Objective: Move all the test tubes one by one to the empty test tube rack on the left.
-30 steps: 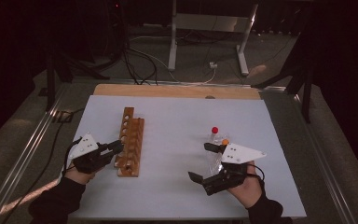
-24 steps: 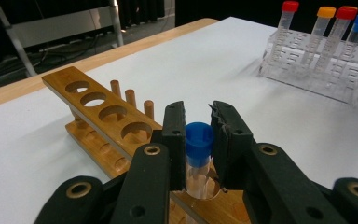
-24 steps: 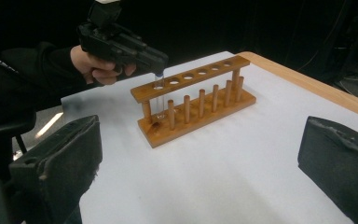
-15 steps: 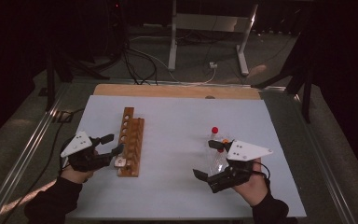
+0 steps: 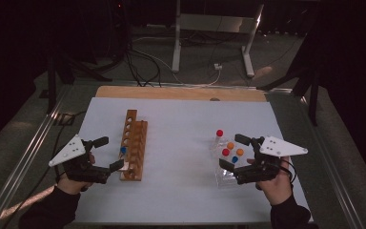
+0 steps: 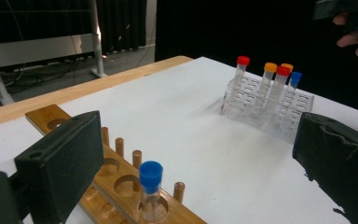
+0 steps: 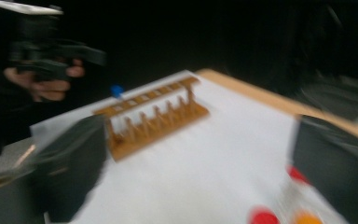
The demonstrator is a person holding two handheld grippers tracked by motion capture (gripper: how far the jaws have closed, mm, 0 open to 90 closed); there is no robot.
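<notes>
Jaws of the left gripper [image 5: 108,156], just opened, stand apart beside the blue-capped tube [image 6: 150,193] seated in the wooden rack [image 5: 134,149]; the right gripper [image 5: 232,153], jaws apart but narrowing, probably picks next from the clear rack [image 6: 279,111].

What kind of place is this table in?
Probably a lab-style recording workspace: a wooden test-tube rack, a clear plastic rack of capped tubes, and a white sheet covering the table, with cables on the dark floor behind.

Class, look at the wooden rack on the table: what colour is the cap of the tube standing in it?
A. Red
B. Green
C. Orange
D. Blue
D: the capped tube standing in a hole of the wooden rack has a blue cap, seen between the jaws in the left gripper view.
</notes>
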